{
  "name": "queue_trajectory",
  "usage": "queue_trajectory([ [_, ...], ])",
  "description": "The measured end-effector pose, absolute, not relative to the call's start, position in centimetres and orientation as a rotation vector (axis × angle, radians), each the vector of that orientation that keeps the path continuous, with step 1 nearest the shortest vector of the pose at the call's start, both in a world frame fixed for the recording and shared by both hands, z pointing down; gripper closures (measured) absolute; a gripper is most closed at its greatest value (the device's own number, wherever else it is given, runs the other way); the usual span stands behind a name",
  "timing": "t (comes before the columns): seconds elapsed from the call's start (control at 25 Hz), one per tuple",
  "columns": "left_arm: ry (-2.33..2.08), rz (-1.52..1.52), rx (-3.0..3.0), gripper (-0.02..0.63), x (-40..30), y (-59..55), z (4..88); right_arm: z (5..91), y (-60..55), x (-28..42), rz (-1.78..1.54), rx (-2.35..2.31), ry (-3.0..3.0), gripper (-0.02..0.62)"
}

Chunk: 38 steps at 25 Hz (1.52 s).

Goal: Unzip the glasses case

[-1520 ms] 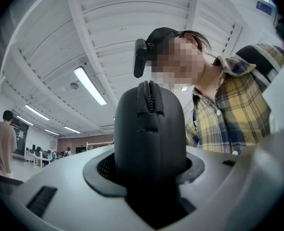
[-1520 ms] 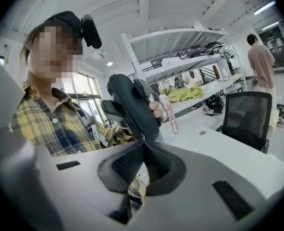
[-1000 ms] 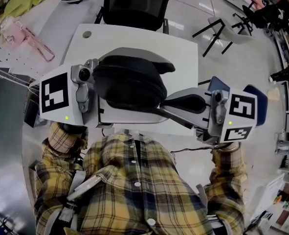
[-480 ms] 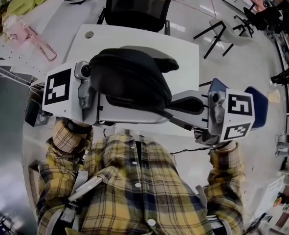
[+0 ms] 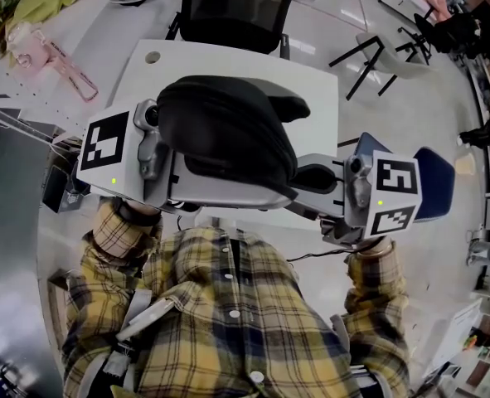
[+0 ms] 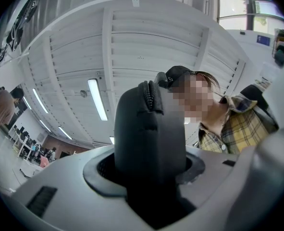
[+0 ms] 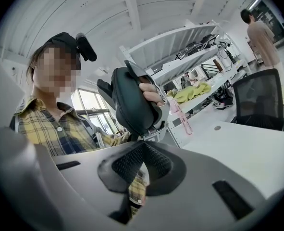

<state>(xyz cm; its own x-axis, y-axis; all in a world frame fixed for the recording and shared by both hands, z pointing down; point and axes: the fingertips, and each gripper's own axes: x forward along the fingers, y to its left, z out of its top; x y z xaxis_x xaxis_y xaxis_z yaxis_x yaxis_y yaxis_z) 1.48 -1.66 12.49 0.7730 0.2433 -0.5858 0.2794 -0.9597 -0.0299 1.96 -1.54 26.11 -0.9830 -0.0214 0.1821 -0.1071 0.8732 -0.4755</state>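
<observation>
Bright, even indoor light comes from long ceiling lamps (image 6: 97, 99) and from windows (image 6: 247, 4), and it leaves pale glare streaks on the glossy floor (image 5: 327, 23) in the head view. All three views are strongly bent by wide lenses, so straight lines bow toward the edges, and both gripper views fade to black at the corners. The black glasses case (image 6: 149, 138) shows as a dark mass with little surface detail, and the nearest foreground of both gripper views is soft and out of focus.

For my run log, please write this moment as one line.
left gripper: shut on glasses case | right gripper: shut on zipper pull at case's end | case: held above table
</observation>
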Motion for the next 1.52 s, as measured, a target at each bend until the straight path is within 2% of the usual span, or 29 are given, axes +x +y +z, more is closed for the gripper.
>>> queue_trajectory([
  [0.96,0.435,-0.903,2.827,0.362,2.6,-2.2,13.7,27.6,-1.7,0.8,0.844,0.11,-2.931,0.597],
  [1.52,0.303,-0.802,2.868,0.362,3.3,-4.0,14.8,28.0,-3.0,2.1,0.695,0.318,-2.961,0.595],
])
